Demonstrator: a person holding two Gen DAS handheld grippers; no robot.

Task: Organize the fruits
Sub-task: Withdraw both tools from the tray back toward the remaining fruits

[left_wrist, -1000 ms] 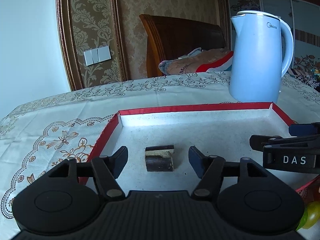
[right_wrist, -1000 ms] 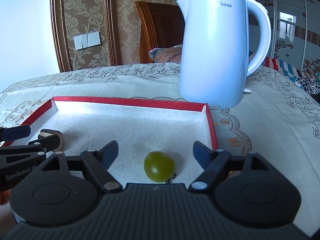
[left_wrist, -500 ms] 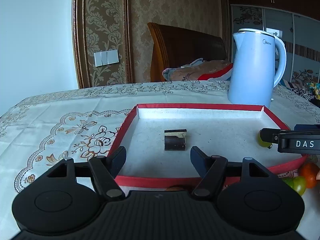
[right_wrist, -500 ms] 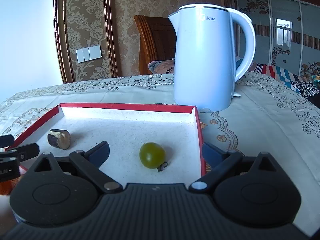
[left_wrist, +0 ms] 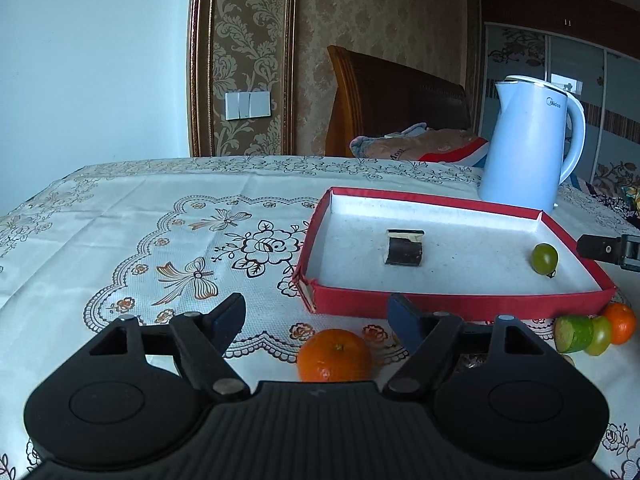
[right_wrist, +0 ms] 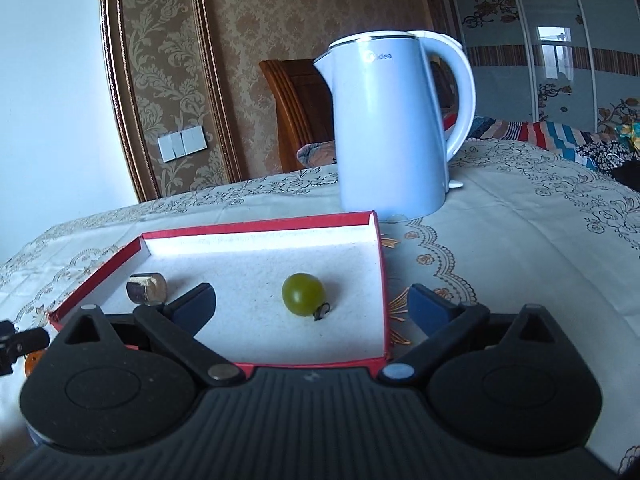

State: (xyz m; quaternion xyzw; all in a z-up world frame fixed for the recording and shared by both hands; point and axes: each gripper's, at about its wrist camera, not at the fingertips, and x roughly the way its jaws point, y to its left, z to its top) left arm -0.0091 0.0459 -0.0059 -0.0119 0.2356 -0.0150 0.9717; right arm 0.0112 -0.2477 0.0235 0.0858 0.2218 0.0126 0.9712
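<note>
A red-rimmed tray (left_wrist: 452, 304) (right_wrist: 256, 229) with a white floor holds a dark cut piece (left_wrist: 404, 247) (right_wrist: 146, 288) and a green tomato (left_wrist: 544, 258) (right_wrist: 303, 294). My left gripper (left_wrist: 320, 318) is open and empty, above an orange (left_wrist: 334, 355) lying on the cloth in front of the tray. More fruit lies right of the tray's front corner: a cut green piece (left_wrist: 573, 333), a green fruit (left_wrist: 600, 335) and a second orange (left_wrist: 621, 322). My right gripper (right_wrist: 312, 304) is open and empty, at the tray's near edge, short of the green tomato.
A pale blue electric kettle (left_wrist: 530, 146) (right_wrist: 394, 124) stands just behind the tray. The table wears an embroidered cream cloth (left_wrist: 192, 248). A wooden chair back (left_wrist: 396, 96) with bundled fabric stands behind the table. The right gripper's finger (left_wrist: 608, 249) shows at the right edge.
Both grippers have pulled back and up from the tray, each leaving its piece on the tray floor. The left view now takes in the orange and the fruit in front of the tray.
</note>
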